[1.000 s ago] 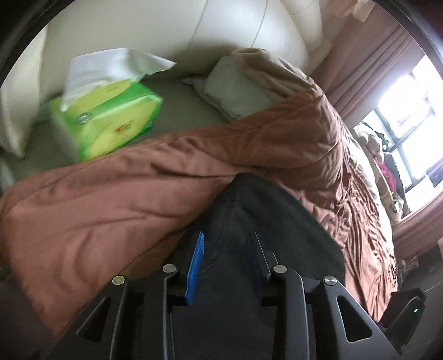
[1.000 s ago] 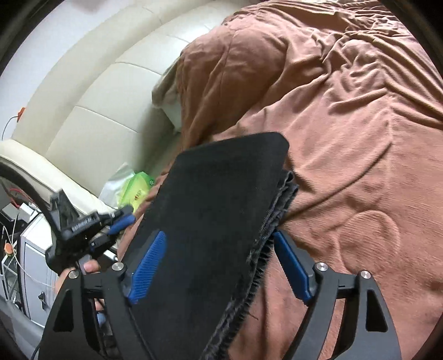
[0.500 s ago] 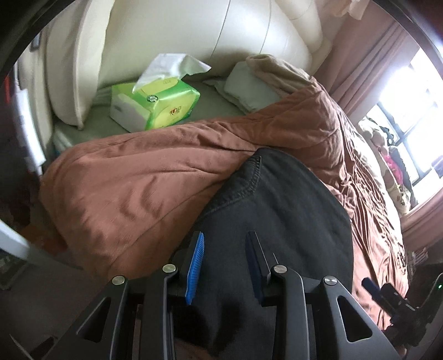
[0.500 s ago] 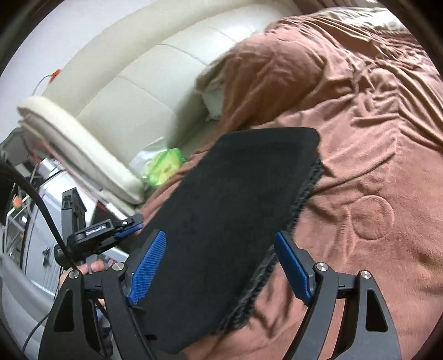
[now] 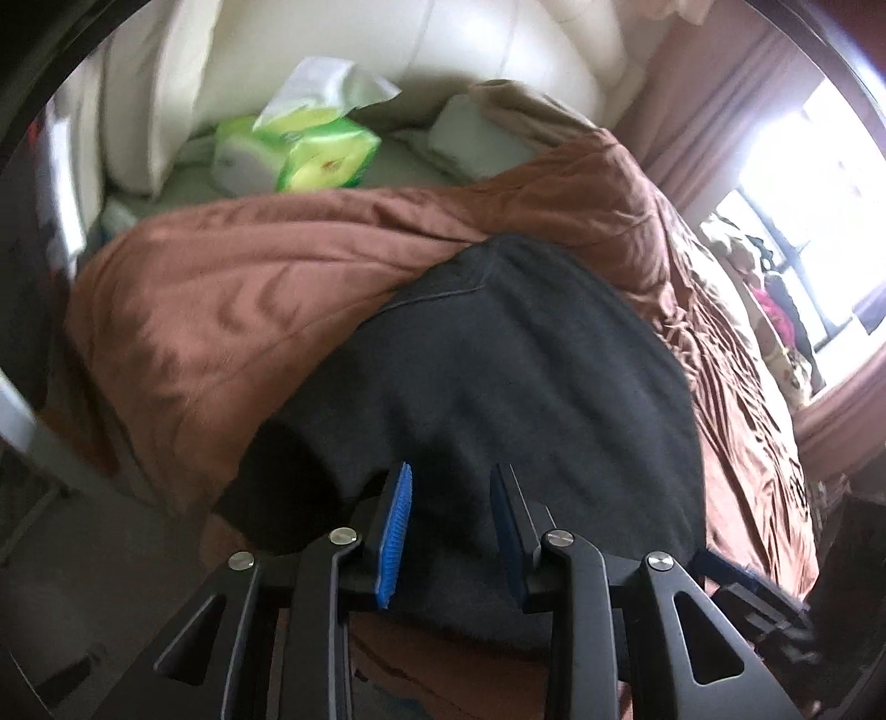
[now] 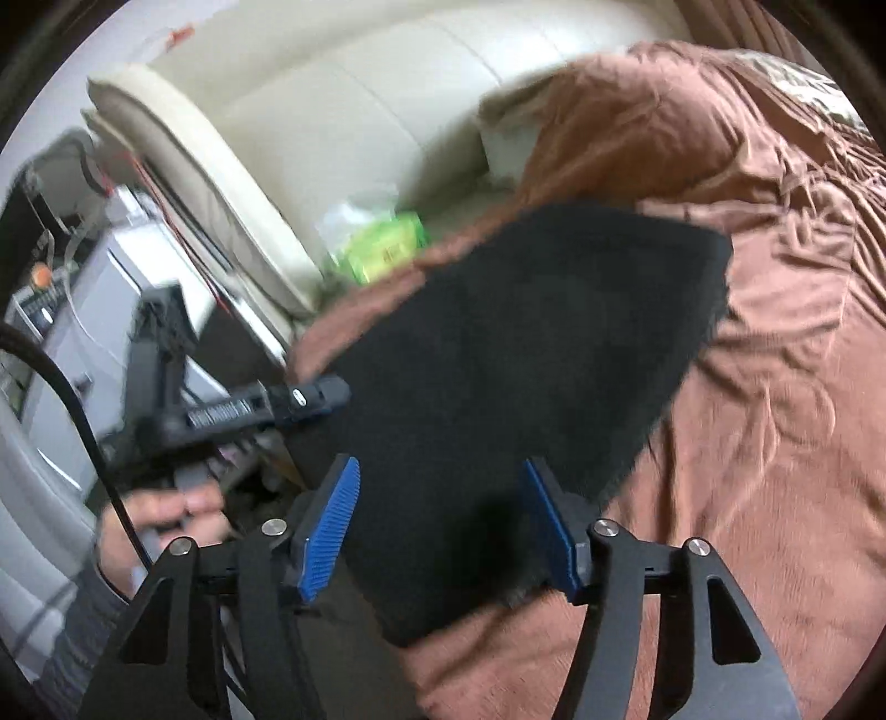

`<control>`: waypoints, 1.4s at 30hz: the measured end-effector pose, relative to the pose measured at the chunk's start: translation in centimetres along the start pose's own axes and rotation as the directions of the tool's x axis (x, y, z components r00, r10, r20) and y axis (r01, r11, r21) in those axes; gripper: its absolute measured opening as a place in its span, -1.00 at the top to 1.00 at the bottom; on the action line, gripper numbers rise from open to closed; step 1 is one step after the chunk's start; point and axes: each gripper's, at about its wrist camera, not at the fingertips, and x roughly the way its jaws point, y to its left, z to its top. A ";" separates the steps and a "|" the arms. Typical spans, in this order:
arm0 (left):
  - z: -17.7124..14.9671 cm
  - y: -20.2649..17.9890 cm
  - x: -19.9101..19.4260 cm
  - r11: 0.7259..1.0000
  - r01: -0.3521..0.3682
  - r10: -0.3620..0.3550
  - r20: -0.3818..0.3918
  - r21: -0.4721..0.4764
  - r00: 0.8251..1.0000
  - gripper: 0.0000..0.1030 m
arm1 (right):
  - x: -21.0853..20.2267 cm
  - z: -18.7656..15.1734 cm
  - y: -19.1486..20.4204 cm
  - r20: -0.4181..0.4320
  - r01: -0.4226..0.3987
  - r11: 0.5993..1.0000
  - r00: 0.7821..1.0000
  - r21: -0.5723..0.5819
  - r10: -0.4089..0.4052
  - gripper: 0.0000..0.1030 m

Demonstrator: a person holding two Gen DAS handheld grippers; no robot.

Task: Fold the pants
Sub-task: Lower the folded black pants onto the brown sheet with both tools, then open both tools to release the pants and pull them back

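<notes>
The black pants (image 5: 526,360) lie folded into a flat pad on the brown blanket (image 5: 249,288), close to the bed's near edge. My left gripper (image 5: 451,490) hovers over their near end, its blue pads a small gap apart with nothing pinched. In the right wrist view the pants (image 6: 526,343) run away from my right gripper (image 6: 440,471). Its jaws are closing, the near end of the pants lies in the gap, and the pads do not press on it. The left gripper (image 6: 326,396) and the hand (image 6: 166,515) holding it show at the left.
A green tissue pack (image 5: 310,149) and a pale pillow (image 5: 465,133) lie by the cream padded headboard (image 5: 470,50). A white cabinet (image 6: 111,288) with cables stands beside the bed. The blanket (image 6: 775,387) stretches right, toward curtains and a bright window (image 5: 830,194).
Both grippers have drawn back from the pants, so more of the fold shows. The right gripper has rolled and its jaws stand narrower. The left jaws keep the same gap.
</notes>
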 end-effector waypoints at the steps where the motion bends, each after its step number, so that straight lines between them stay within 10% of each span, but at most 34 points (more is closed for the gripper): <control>1: -0.2 0.2 0.0 1.000 -0.001 0.001 0.002 -0.003 1.000 0.39 | 0.3 -0.5 -0.4 -0.019 0.015 1.000 1.000 -0.007 -0.015 -0.02; 12: -2.2 -0.1 -1.1 0.991 -0.124 0.123 0.021 0.059 0.992 0.39 | 1.7 -3.4 -0.9 -0.168 0.080 0.996 0.982 -0.034 -0.084 0.01; 26: -4.8 -4.8 -5.8 0.979 -0.177 0.174 0.035 0.105 0.984 0.33 | -7.2 -3.7 -0.9 -0.037 0.110 0.992 0.993 -0.056 -0.112 0.06; 32: -5.6 -8.5 -8.3 0.984 -0.129 0.119 0.084 0.119 0.989 -0.08 | -12.4 -4.3 -0.6 0.031 0.130 0.990 0.991 -0.060 -0.128 0.05; 36: -6.6 -11.4 -9.8 0.978 -0.131 0.111 0.123 0.165 0.986 -0.44 | -16.5 -5.1 -0.2 0.091 0.168 0.984 0.983 -0.064 -0.162 -0.61; 42: -8.8 -15.7 -12.6 0.965 -0.125 0.074 0.216 0.233 0.973 -0.89 | -22.2 -6.9 0.9 0.180 0.238 0.968 0.958 -0.074 -0.222 -1.00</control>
